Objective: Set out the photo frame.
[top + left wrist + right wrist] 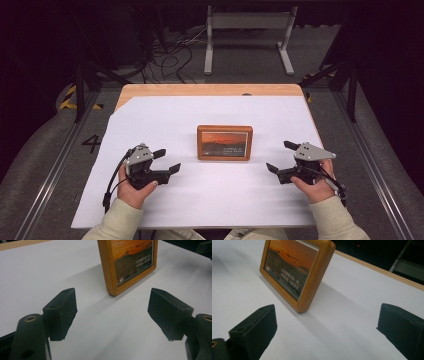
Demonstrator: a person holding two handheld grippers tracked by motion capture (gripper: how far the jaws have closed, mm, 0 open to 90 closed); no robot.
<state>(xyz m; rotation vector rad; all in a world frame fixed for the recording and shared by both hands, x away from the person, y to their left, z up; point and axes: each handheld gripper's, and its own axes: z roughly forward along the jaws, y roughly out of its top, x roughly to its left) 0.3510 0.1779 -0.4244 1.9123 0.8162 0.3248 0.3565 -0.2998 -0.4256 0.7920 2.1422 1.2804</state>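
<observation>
One white sheet (165,120), seemingly paper

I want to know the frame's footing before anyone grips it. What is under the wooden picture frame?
The wooden picture frame stands upright on the white sheet that covers the wooden table. Its bottom edge meets the sheet directly. Any stand behind it is hidden by the frame itself.

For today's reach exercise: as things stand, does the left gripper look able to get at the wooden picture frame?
Probably yes. The left gripper is open, pointing toward the picture frame, with only bare white table cover between them. The right gripper sits clear on the far side.
</observation>
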